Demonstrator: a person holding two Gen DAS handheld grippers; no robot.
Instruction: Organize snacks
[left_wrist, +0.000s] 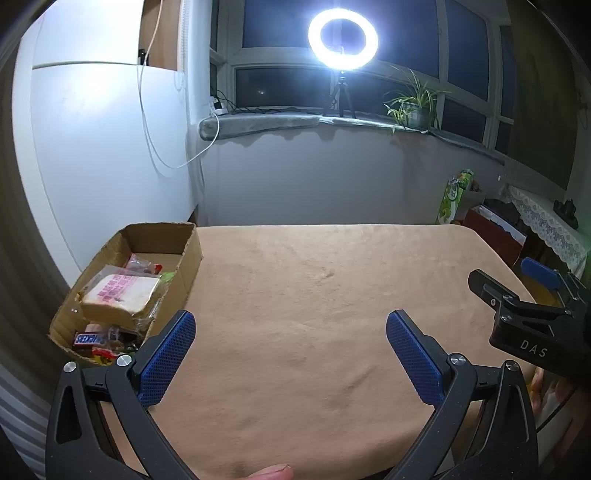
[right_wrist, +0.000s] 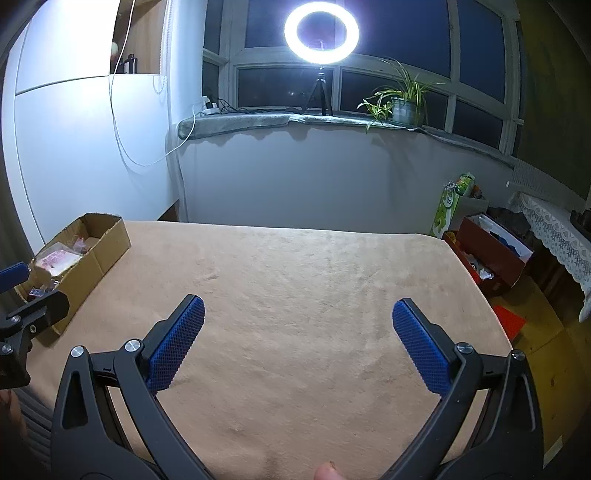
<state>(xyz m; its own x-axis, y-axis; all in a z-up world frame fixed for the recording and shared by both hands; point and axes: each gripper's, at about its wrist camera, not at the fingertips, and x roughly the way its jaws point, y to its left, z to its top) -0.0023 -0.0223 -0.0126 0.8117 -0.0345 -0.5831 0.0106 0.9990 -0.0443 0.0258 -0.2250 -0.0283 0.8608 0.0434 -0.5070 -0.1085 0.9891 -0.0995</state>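
At table's far left edge sits the cardboard box (left_wrist: 162, 236) w/ all the snacks in it: a wrapped sandwich (left_wrist: 122, 295) on top, a Snickers bar (left_wrist: 89, 338) near the front corner, a few other small packets under and beside them, too jumbled to name. Table cloth (left_wrist: 295, 295) itself is bare, no loose snacks on it in either view

Left gripper (left_wrist: 291, 345) hangs over the near left part of the table, jaws spread wide, nothing between the blue pads (left_wrist: 166, 360). Box is just off its left finger. Right gripper (right_wrist: 297, 341) is over the table's middle-right, also wide apart & empty, well away from the box. A thumb tip (left_wrist: 275, 472) shows at bottom edge of each view

Judging by that, everything's already boxed, so task looks at or near its end; both tools seem parked. If anything's left, it'd be tidying inside the box, prob w/ left gripper since it's closest: swing left, drop in over the rim, pinch the sandwich wrap gently (soft bread, crinkly film, easy to crush or slip)

Ring light (left_wrist: 342, 38) & plant (left_wrist: 415, 101) on the sill, not involved
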